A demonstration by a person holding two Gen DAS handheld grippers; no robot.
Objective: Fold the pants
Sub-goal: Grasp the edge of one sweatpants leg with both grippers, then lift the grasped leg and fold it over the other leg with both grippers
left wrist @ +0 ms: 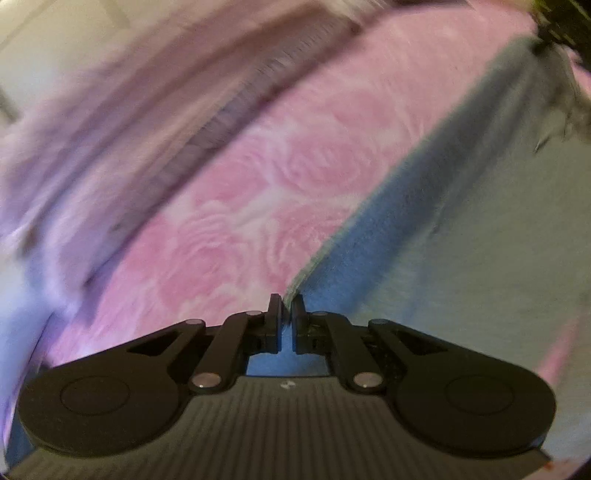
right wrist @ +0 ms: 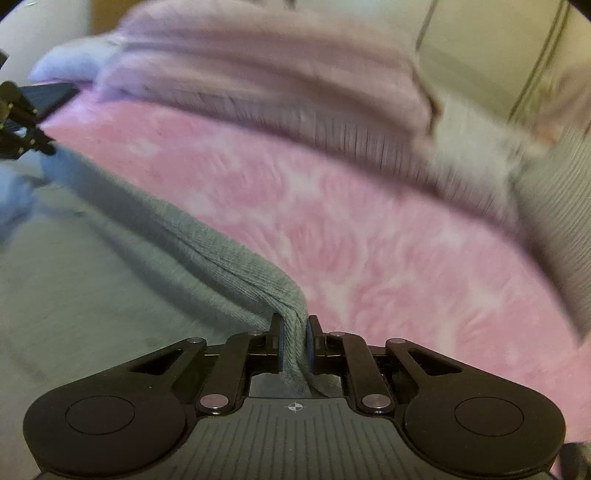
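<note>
The grey pants (right wrist: 122, 236) lie spread on a pink rose-patterned bed cover (right wrist: 369, 236), with one edge lifted, so the fold seems under way but unfinished. The right hand-held gripper (right wrist: 294, 332) is clenched on a bunched edge. The left hand-held gripper (left wrist: 286, 314), held low, pinches the pants' edge.

Two wrist fisheyes — each low over a bed, looking forward along its own tongs.

Left wrist view: close above the pink rose-print bedcover (left wrist: 258, 192), facing along the edge of the grey pants (left wrist: 461, 221), with the right tongs (left wrist: 554, 29) at top right. Right wrist view: equally close, facing across the same bedcover (right wrist: 351, 229) toward a lilac blanket (right wrist: 258, 74) — left tongs (right wrist: 22, 125) at far left. Shared: pants (right wrist: 92, 258), bedcover, blanket (left wrist: 110, 110).
</note>
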